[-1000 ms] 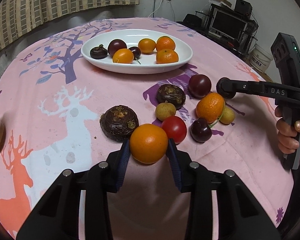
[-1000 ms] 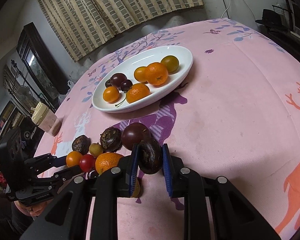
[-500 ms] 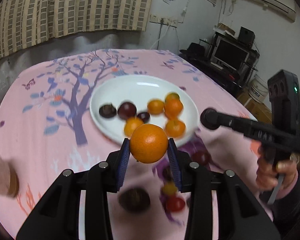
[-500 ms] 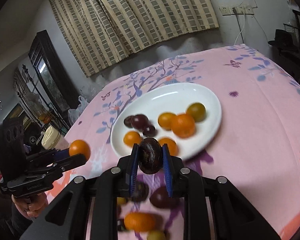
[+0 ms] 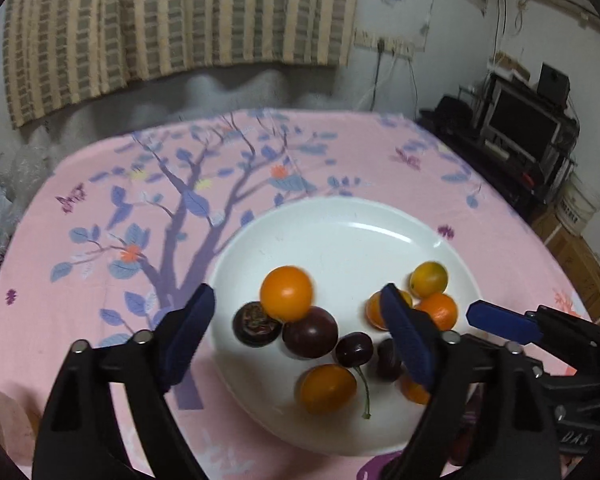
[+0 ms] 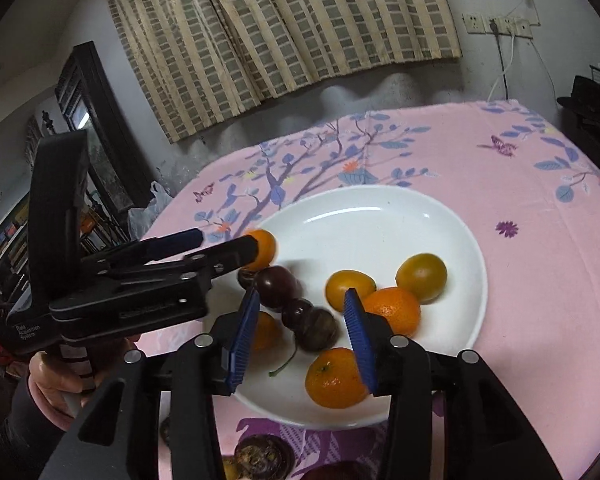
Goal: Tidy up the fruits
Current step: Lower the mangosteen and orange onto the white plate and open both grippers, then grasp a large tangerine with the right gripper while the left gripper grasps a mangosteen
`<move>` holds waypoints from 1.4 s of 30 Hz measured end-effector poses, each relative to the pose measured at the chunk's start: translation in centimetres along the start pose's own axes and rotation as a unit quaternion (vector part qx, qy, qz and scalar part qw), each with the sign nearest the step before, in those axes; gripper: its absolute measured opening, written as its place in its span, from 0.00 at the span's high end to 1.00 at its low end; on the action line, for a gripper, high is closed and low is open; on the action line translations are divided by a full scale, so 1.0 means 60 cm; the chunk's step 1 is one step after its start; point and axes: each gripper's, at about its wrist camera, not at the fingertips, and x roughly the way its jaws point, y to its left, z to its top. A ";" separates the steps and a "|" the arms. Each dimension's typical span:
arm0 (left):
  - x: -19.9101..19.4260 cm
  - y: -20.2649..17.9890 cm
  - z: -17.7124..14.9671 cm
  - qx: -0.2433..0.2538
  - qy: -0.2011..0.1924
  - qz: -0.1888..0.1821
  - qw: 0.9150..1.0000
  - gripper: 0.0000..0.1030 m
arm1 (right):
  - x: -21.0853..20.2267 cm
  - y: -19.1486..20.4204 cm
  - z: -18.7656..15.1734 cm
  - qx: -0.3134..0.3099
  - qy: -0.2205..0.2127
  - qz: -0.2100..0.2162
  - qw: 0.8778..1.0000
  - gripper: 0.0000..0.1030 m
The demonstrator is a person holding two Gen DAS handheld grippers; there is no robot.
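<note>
Round glossy orange fruit (image 5: pixel 286 298): smooth skin, bright highlight on top, slightly blurred, centre of the left wrist view. Sits over the left part of the white oval ceramic plate (image 5: pixel 360 240), against the tops of a dark ridged round fruit (image 5: pixel 256 324) and a dark purple plum (image 5: pixel 310 332). Can't tell if resting or dropping.

Left tool (image 5: pixel 298 300): released, blue pads spread wide either side of the orange fruit, touching it on neither side; jaws just been opening. In the right wrist view, same tool coming in from the left edge, gripped by a hand (image 6: pixel 56 380) at lower left, orange fruit just past its tip.

Right tool (image 6: pixel 302 300): also let go, blue pads part open, jaws just been opening. Dark brown round fruit (image 6: pixel 318 328) between the pads, dull skin, lying on the plate near its lower rim, touching a dark glossy cherry w/ long stem (image 6: pixel 296 314). Narrow gaps to both pads.

Rest of the plate, right wrist view: 2 yellow-orange oval fruits (image 6: pixel 350 286) centre and right of centre, dimpled orange mandarin (image 6: pixel 392 308) just below them, another mandarin (image 6: pixel 334 378) at the lower rim, partly behind the right pad.

Plate on the pink tree-print cloth counter (image 5: pixel 340 152), lower-centre of both views. More dark fruit on the cloth at the bottom edge of the right wrist view, below the plate.
</note>
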 end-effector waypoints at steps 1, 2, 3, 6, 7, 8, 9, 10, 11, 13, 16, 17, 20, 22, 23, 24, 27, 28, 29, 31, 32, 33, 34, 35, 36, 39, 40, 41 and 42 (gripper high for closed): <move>-0.018 0.001 -0.003 0.000 -0.006 0.002 1.000 0.13 | -0.014 0.003 0.001 -0.002 -0.008 0.002 1.000 0.56; -0.042 0.005 -0.009 -0.002 -0.012 0.004 1.000 0.10 | -0.025 0.005 0.000 -0.005 -0.014 0.002 1.000 0.54; -0.060 0.009 -0.016 -0.005 -0.017 0.006 1.000 0.08 | -0.039 0.009 -0.002 -0.008 -0.022 0.001 1.000 0.53; -0.113 0.026 -0.060 -0.018 -0.029 0.032 0.999 0.06 | -0.072 0.013 -0.021 -0.016 -0.037 -0.007 0.999 0.50; -0.126 0.033 -0.079 -0.024 -0.032 0.036 0.999 0.06 | -0.080 0.013 -0.031 -0.018 -0.038 -0.010 0.999 0.50; -0.138 0.043 -0.103 -0.033 -0.034 0.035 0.998 0.06 | -0.088 0.010 -0.047 -0.018 -0.037 -0.013 0.999 0.50; -0.145 0.051 -0.123 -0.039 -0.035 0.035 0.998 0.06 | -0.093 0.006 -0.064 -0.015 -0.032 -0.012 0.999 0.50; -0.148 0.058 -0.144 -0.047 -0.032 0.038 0.998 0.06 | -0.095 0.001 -0.081 -0.007 -0.022 -0.013 1.000 0.50; -0.147 0.067 -0.166 -0.054 -0.026 0.042 0.997 0.06 | -0.097 -0.003 -0.092 0.001 -0.013 -0.014 1.000 0.50; -0.140 0.083 -0.199 -0.071 -0.010 0.048 0.996 0.06 | -0.100 -0.012 -0.117 0.022 0.008 0.001 1.000 0.50; -0.127 0.107 -0.223 -0.113 0.024 0.044 0.992 0.06 | -0.105 -0.018 -0.150 0.038 0.036 0.015 0.999 0.49; -0.130 0.111 -0.224 -0.123 0.021 0.041 0.991 0.06 | -0.108 -0.016 -0.161 0.037 0.041 0.017 0.998 0.49; -0.144 0.106 -0.223 -0.116 0.005 0.042 0.992 0.06 | -0.109 -0.006 -0.177 0.030 0.056 0.024 0.998 0.50; -0.151 0.098 -0.223 -0.105 0.000 0.046 0.993 0.06 | -0.105 -0.001 -0.185 0.028 0.065 0.033 0.997 0.50; -0.153 0.094 -0.222 -0.098 -0.002 0.047 0.994 0.06 | -0.102 -0.001 -0.187 0.029 0.071 0.039 0.996 0.50; -0.155 0.091 -0.222 -0.094 -0.003 0.046 0.994 0.06 | -0.096 -0.001 -0.186 0.034 0.078 0.044 0.995 0.50; -0.159 0.083 -0.221 -0.086 -0.004 0.041 0.995 0.06 | -0.086 -0.005 -0.190 0.043 0.094 0.048 0.993 0.51; -0.160 0.082 -0.220 -0.086 -0.005 0.039 0.996 0.06 | -0.083 -0.006 -0.192 0.045 0.100 0.053 0.993 0.51; -0.161 0.081 -0.220 -0.085 -0.005 0.037 0.996 0.06 | -0.082 -0.006 -0.194 0.047 0.104 0.059 0.992 0.51; -0.163 0.081 -0.220 -0.085 -0.006 0.034 0.996 0.06 | -0.076 -0.002 -0.195 0.047 0.113 0.064 0.990 0.50; -0.164 0.080 -0.220 -0.085 -0.006 0.033 0.996 0.06 | -0.075 -0.001 -0.197 0.044 0.114 0.059 0.991 0.50; -0.164 0.080 -0.220 -0.085 -0.006 0.032 0.996 0.06 | -0.073 0.000 -0.197 0.042 0.116 0.055 0.991 0.50; -0.165 0.079 -0.220 -0.085 -0.006 0.032 0.996 0.06 | -0.071 -0.002 -0.197 0.043 0.118 0.052 0.991 0.50; -0.166 0.079 -0.220 -0.085 -0.008 0.033 0.996 0.06 | -0.070 -0.003 -0.197 0.045 0.120 0.051 0.991 0.51; -0.167 0.079 -0.220 -0.085 -0.009 0.033 0.996 0.06 | -0.067 -0.005 -0.198 0.047 0.123 0.051 0.990 0.51; -0.169 0.080 -0.220 -0.087 -0.009 0.033 0.996 0.06 | -0.061 -0.006 -0.201 0.049 0.132 0.044 0.989 0.50; -0.169 0.080 -0.220 -0.087 -0.009 0.032 0.996 0.06 | -0.061 -0.006 -0.201 0.049 0.133 0.045 0.989 0.50; -0.169 0.080 -0.220 -0.088 -0.008 0.031 0.996 0.06 | -0.061 -0.005 -0.202 0.047 0.133 0.044 0.989 0.51; -0.169 0.080 -0.220 -0.088 -0.008 0.031 0.996 0.06 | -0.061 -0.004 -0.202 0.045 0.133 0.044 0.989 0.52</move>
